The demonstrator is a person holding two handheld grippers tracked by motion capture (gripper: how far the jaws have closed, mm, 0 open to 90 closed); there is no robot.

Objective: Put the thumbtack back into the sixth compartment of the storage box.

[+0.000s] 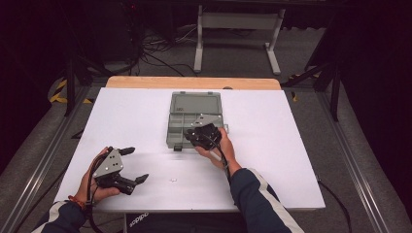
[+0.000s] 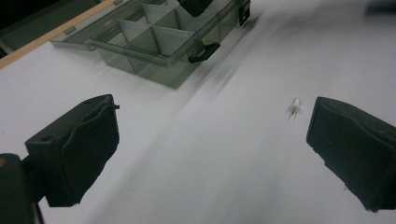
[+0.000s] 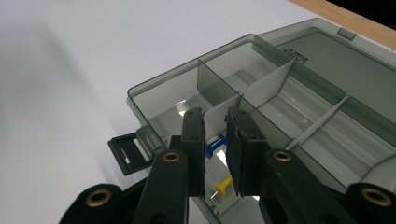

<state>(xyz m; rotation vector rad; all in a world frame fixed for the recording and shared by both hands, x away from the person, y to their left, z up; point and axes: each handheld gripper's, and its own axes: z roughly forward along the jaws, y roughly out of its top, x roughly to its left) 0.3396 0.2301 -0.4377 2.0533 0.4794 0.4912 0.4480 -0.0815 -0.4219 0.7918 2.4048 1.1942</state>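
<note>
Two black jaws of the right gripper (image 3: pixel 215 154) are held close together, with a narrow gap between them and nothing pinched. They hang over a near compartment of the open grey organiser box (image 3: pixel 261 107), by a white divider. Below them, in that compartment, a yellow pushpin (image 3: pixel 223 185) and a small blue piece (image 3: pixel 215 143) are seen lying. The box's black latch (image 3: pixel 127 154) is flipped open, and the lid is laid back flat.

The left gripper (image 2: pixel 210 149) is kept low over the white table (image 2: pixel 196 177), its jaws spread wide and empty. A small white piece (image 2: pixel 293 107) lies loose on the table just beside one of them, well apart from the box.

By the look of it, two pieces are sorted; the white one is left to be picked up and boxed.
</note>
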